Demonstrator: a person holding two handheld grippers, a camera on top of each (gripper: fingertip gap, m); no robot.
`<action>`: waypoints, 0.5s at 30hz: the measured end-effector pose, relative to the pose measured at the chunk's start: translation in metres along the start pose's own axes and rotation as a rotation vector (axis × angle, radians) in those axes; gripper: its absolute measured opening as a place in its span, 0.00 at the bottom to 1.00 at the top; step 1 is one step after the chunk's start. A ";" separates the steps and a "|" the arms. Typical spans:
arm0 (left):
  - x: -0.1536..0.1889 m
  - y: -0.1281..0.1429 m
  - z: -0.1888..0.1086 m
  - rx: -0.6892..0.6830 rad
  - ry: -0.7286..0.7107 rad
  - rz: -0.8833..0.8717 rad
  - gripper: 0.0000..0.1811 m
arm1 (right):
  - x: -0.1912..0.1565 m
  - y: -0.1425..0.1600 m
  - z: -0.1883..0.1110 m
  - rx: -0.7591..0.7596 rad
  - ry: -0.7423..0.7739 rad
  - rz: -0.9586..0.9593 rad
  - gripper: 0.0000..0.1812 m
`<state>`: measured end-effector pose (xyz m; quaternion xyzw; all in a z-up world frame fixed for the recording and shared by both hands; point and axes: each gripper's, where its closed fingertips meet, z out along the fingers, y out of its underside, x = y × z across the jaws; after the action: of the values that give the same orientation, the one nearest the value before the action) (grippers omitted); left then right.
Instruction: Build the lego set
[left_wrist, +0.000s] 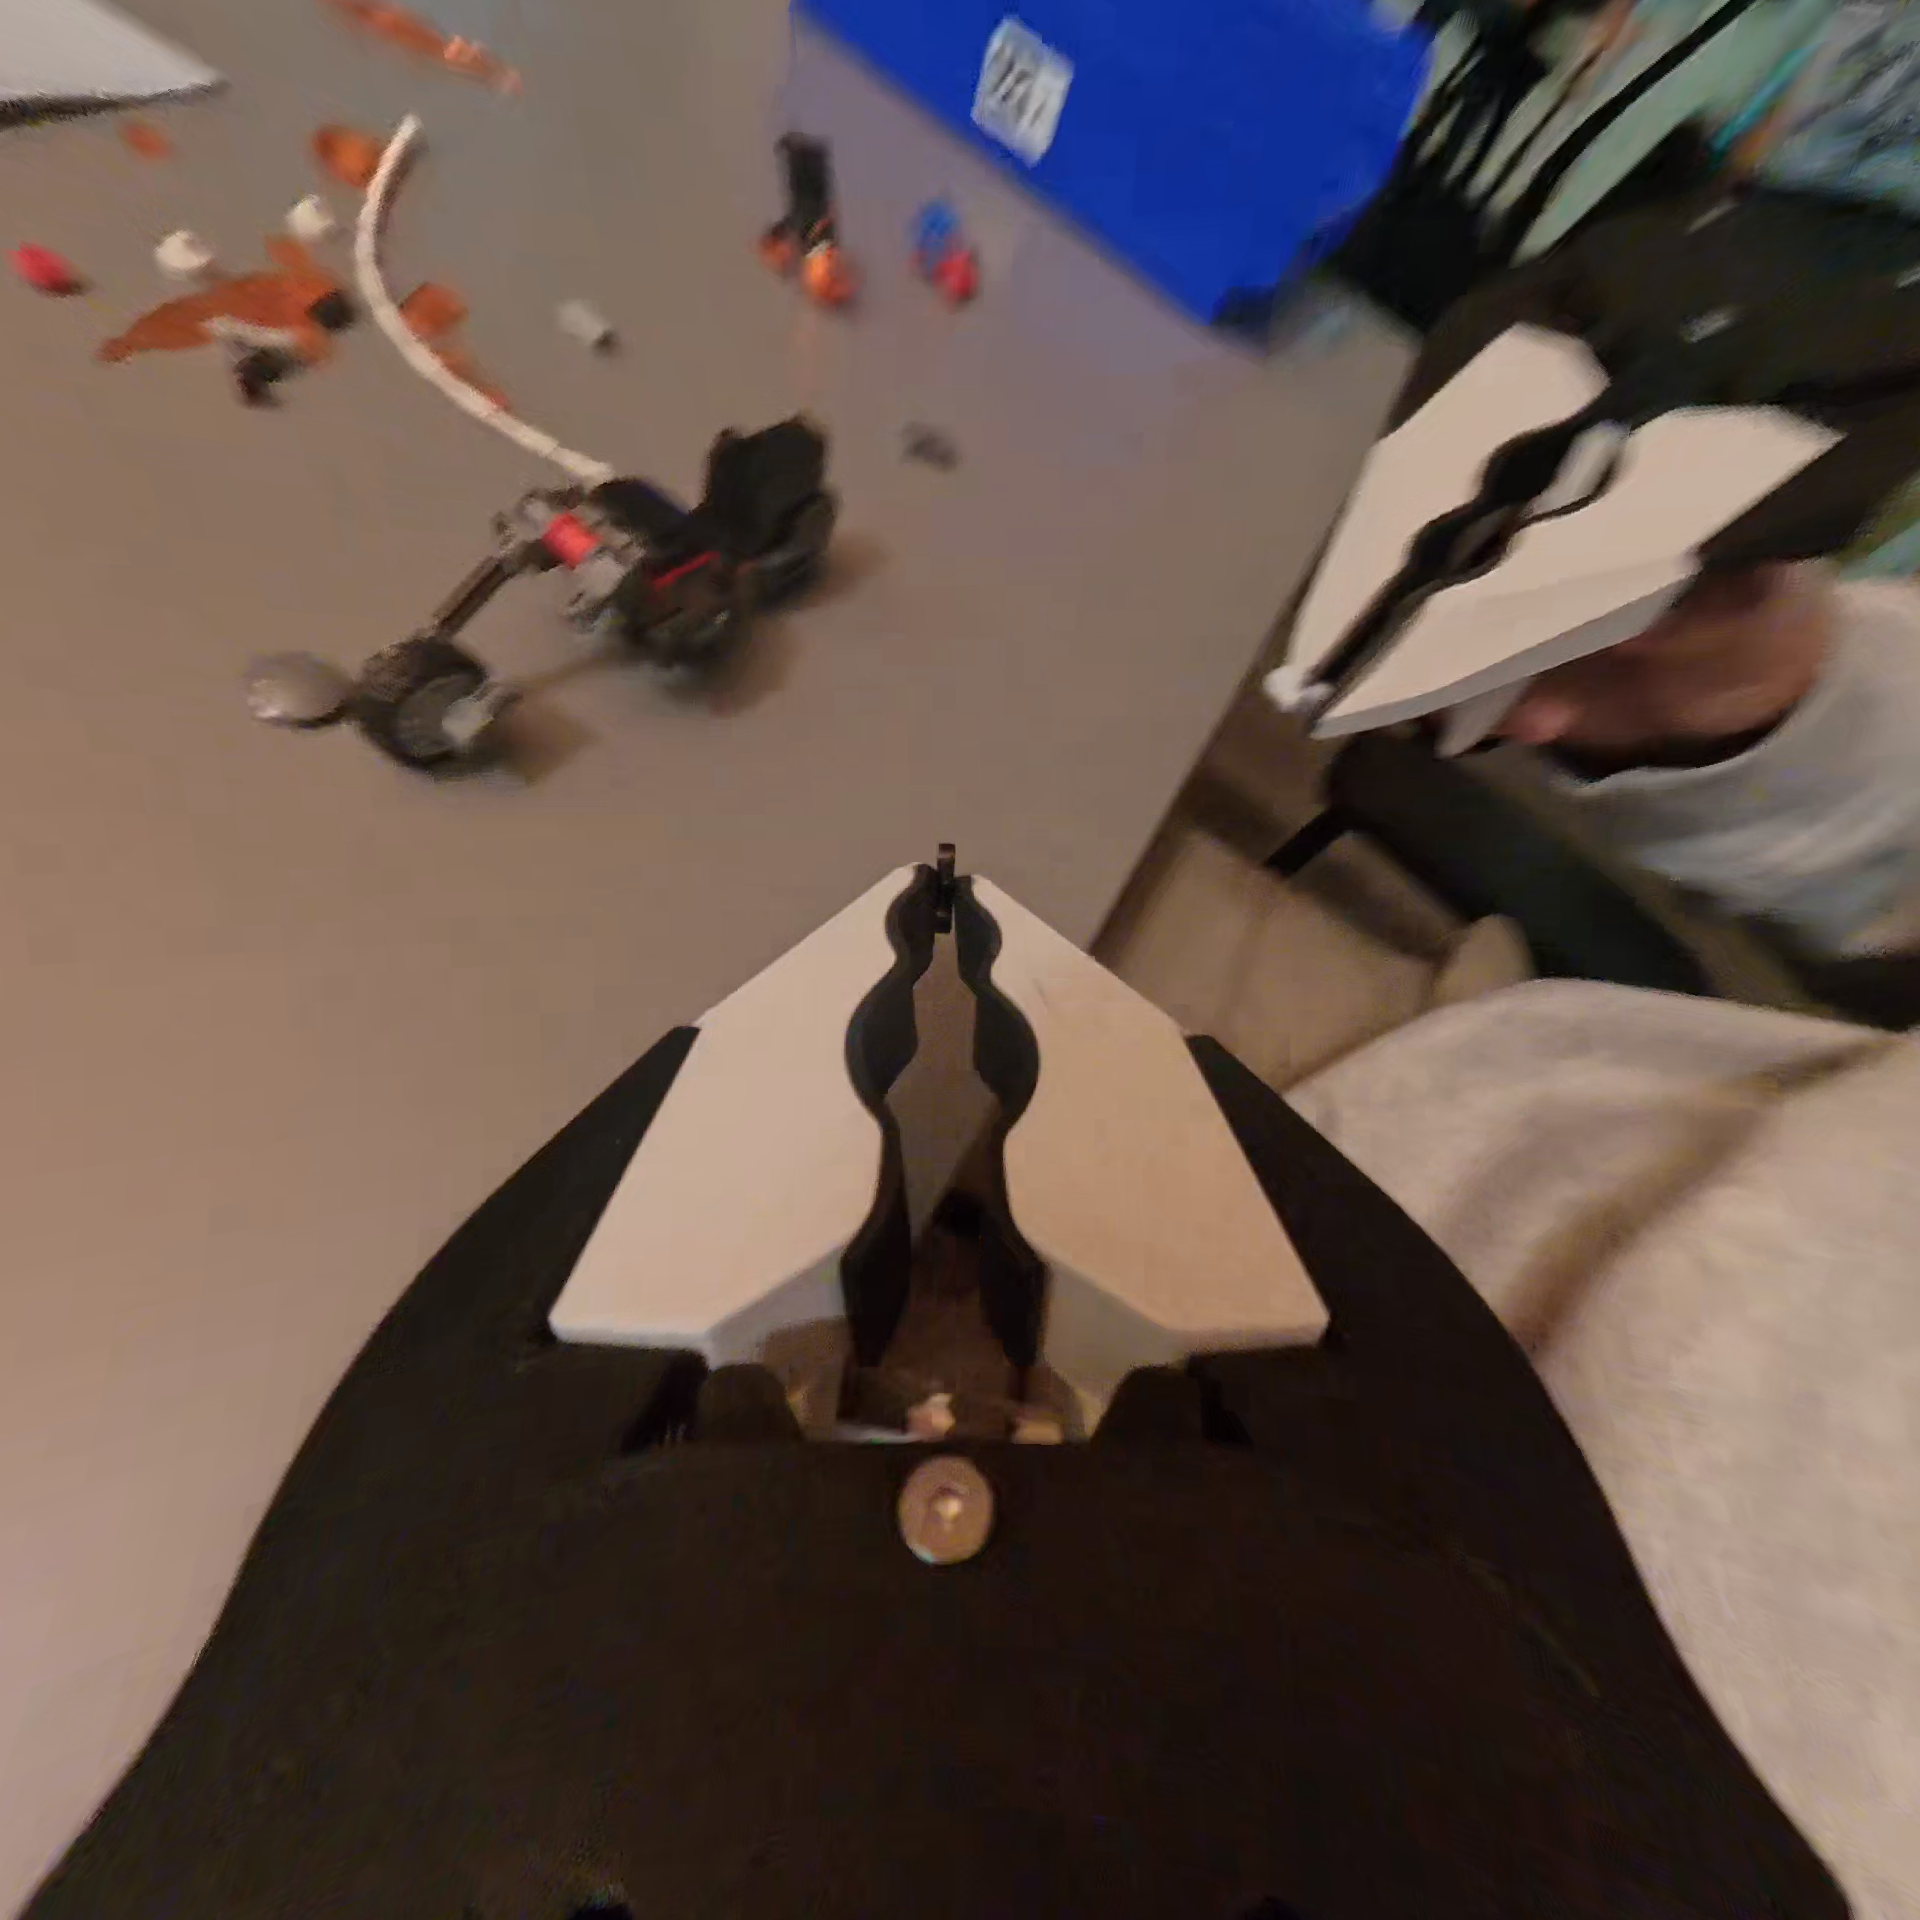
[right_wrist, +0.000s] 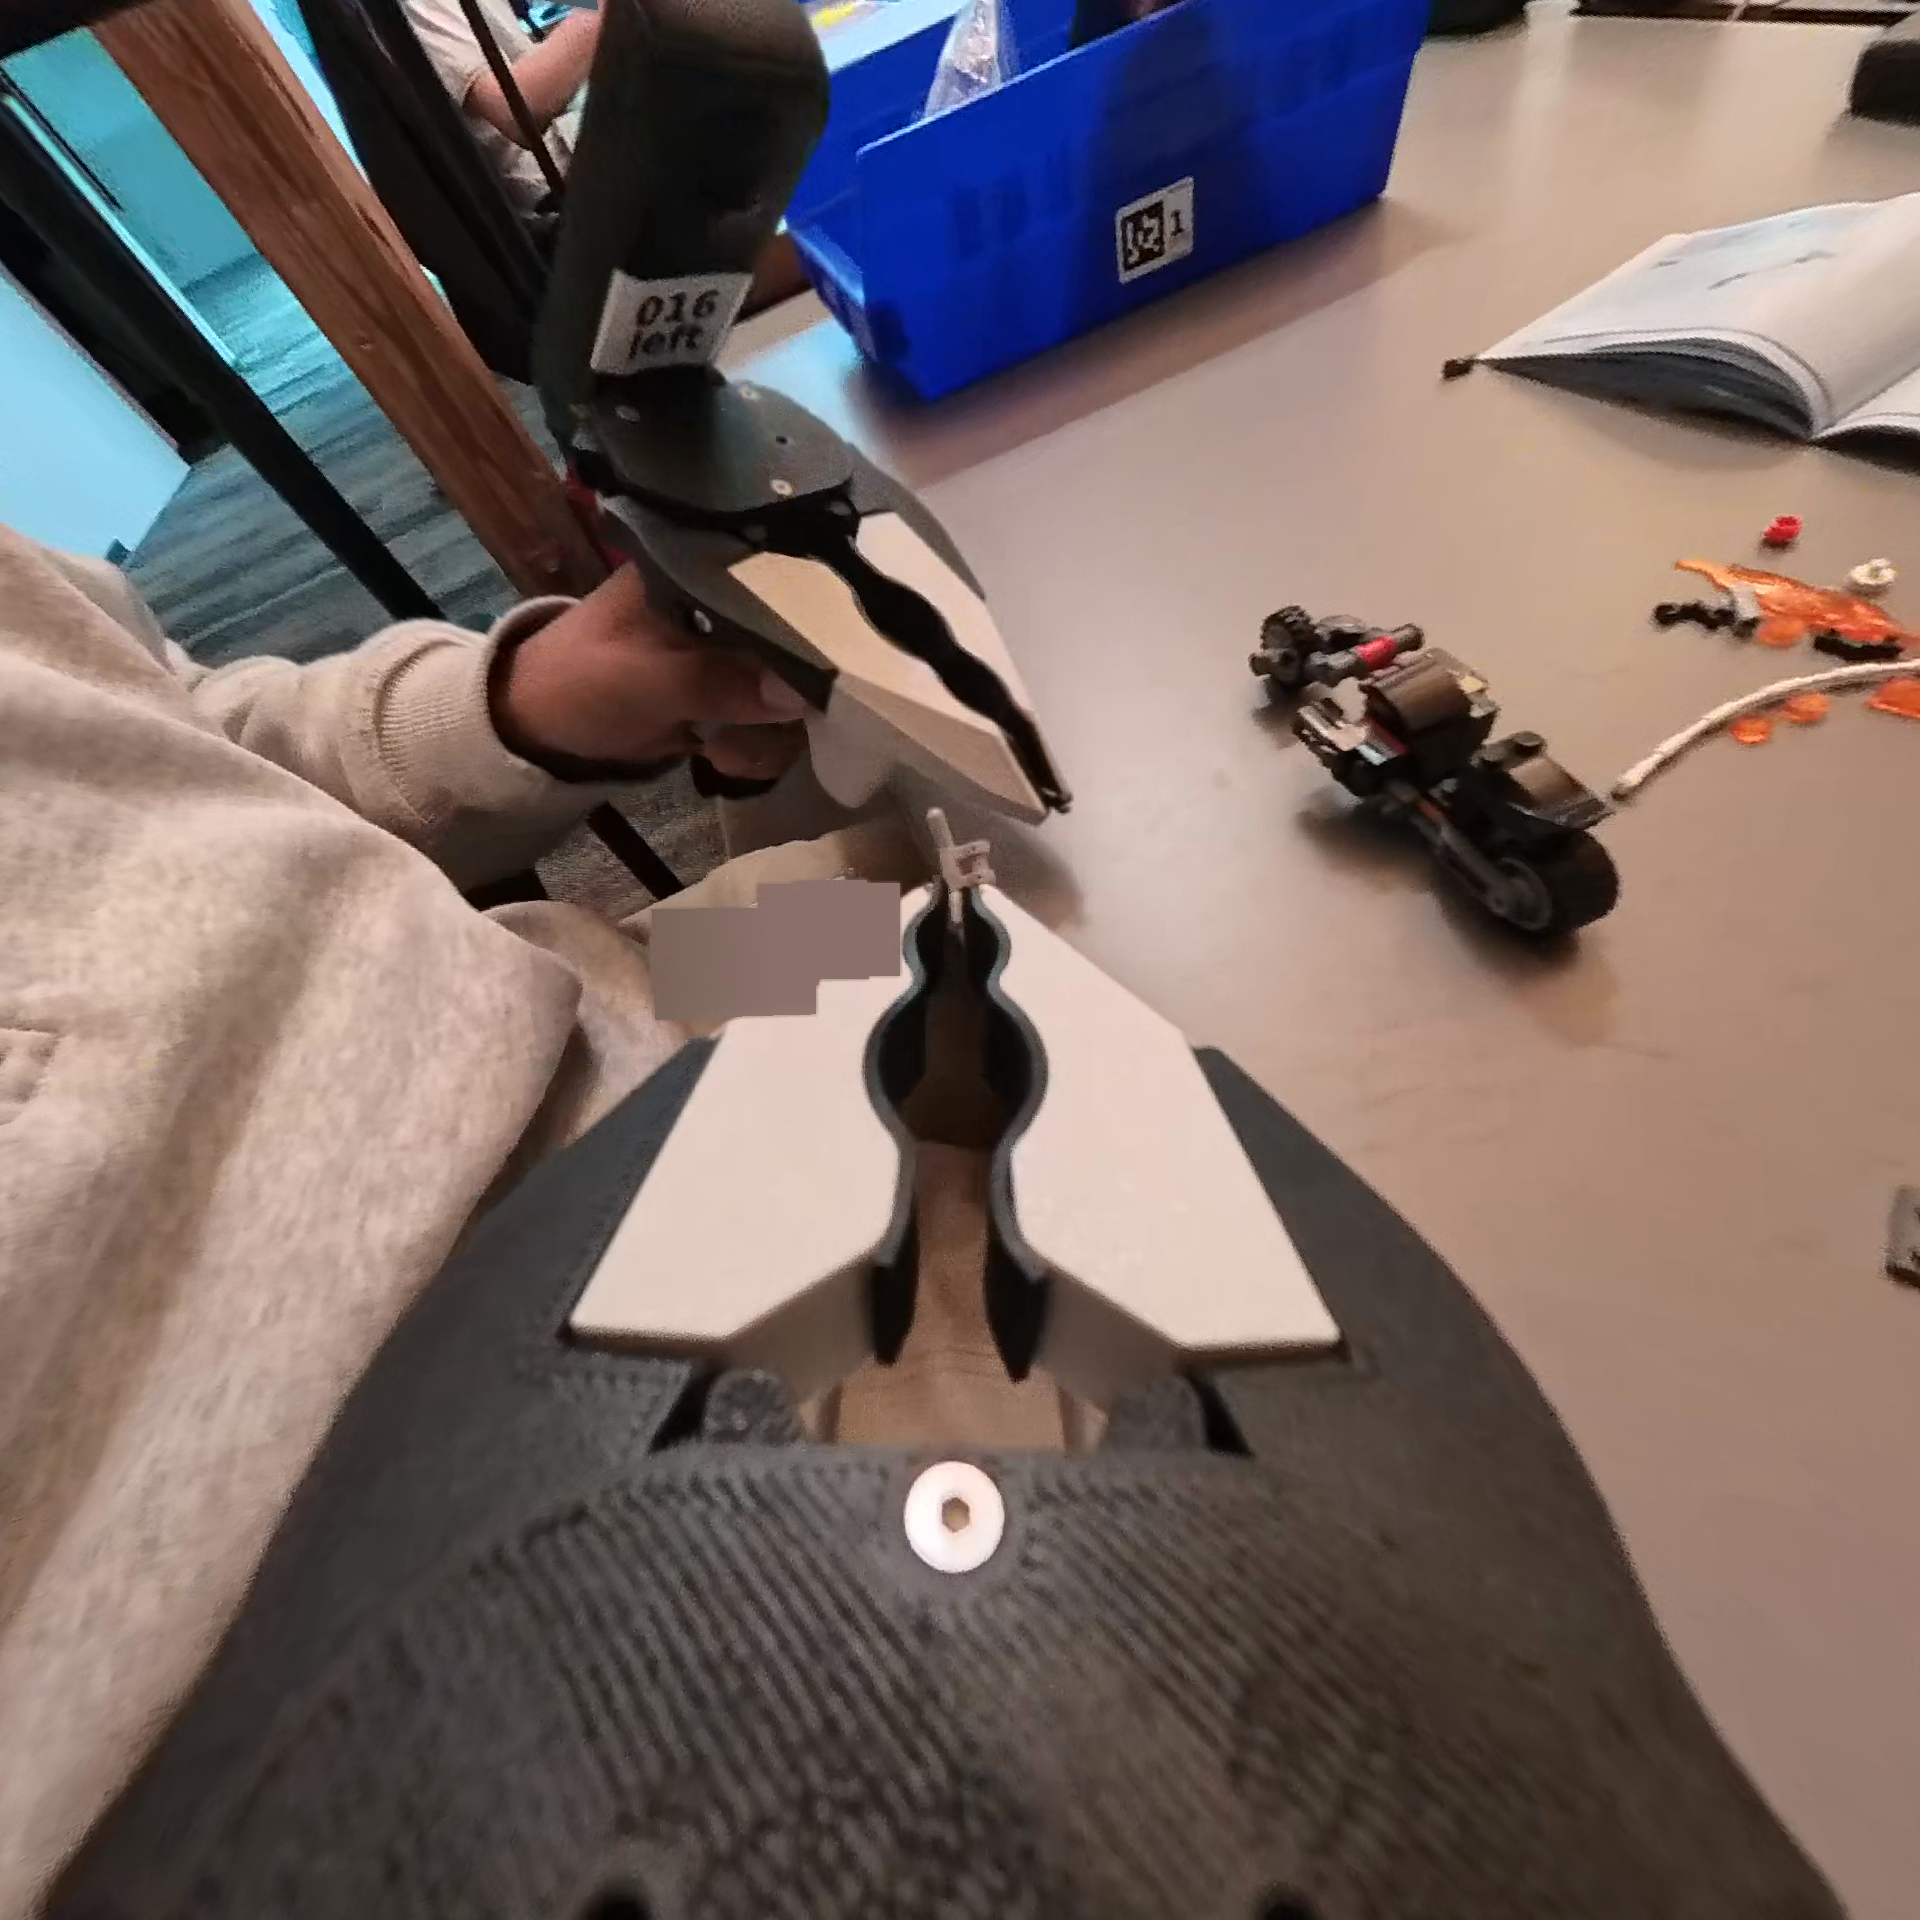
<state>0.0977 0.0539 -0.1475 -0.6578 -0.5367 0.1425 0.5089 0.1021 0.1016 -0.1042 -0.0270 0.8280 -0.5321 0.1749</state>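
While the toy motorbike (right_wrist: 1439, 764) stands on the grey bench (right_wrist: 1195, 582), both grippers are held off the bench edge, near the person's pale sweater (right_wrist: 208, 935). The left gripper (left_wrist: 943, 888) has its jaws closed on a tiny black piece (left_wrist: 943, 871) at the very tip. The right gripper (right_wrist: 961, 904) has its jaws closed on a small grey piece (right_wrist: 958, 862) that sticks up from the tip. A white string (right_wrist: 1745, 717) runs from the back of the bike. Orange bits (right_wrist: 1787, 613) lie past it. A blue bin (right_wrist: 1091, 208) and an open booklet (right_wrist: 1745, 322) sit farther back.
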 end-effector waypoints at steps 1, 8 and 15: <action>-0.010 0.004 0.002 -0.045 -0.054 0.012 0.01 | 0.003 0.001 0.001 -0.003 0.006 0.004 0.00; -0.029 0.002 0.011 -0.111 -0.138 0.051 0.05 | 0.016 0.012 0.010 -0.021 0.014 0.050 0.00; 0.014 -0.051 -0.020 0.246 0.087 0.144 0.18 | 0.000 -0.007 0.009 0.064 -0.131 0.125 0.00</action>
<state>0.0894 0.0511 -0.0921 -0.6326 -0.4442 0.2147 0.5970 0.1040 0.0908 -0.1018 -0.0044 0.7974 -0.5434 0.2623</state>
